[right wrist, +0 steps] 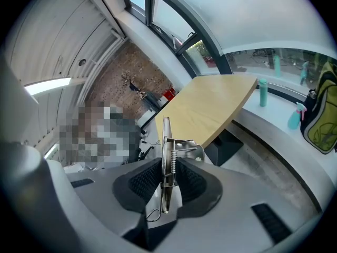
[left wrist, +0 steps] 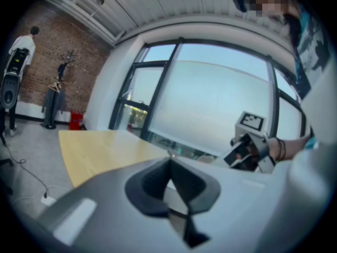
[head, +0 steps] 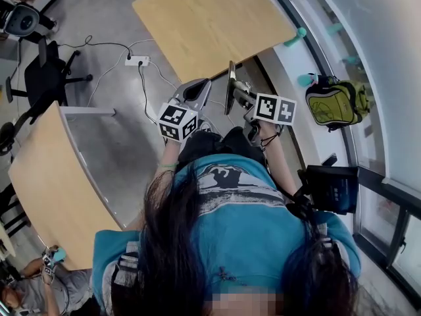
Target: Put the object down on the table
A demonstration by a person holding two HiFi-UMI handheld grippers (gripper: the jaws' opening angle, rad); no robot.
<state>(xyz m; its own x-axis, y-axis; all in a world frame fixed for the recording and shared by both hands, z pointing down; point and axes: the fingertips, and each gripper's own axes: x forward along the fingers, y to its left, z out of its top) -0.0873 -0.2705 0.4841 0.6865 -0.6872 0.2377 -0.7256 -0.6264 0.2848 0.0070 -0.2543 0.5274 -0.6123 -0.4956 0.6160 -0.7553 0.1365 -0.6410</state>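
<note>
Clipboard (right wrist: pixel 166 134) pinched between right fingers (right wrist: pixel 143 181).

**The clipboard is up in the air, not lying on the table**

I am looking at a thin, dark clipboard (head: pixel 231 87) with a shiny metal spring clip on it. It is standing up on its edge. In the right gripper view I am seeing only its skinny side, with the clip's spring and wire sticking out. The right gripper (right wrist: pixel 167 181) is pinching it, and the two black pads are pressing on its flat sides. The clip end is poking out past the pads. The clipboard is hanging close to the near edge of the table (head: pixel 210 22). The table is showing a smooth top of light yellow wood.
</note>
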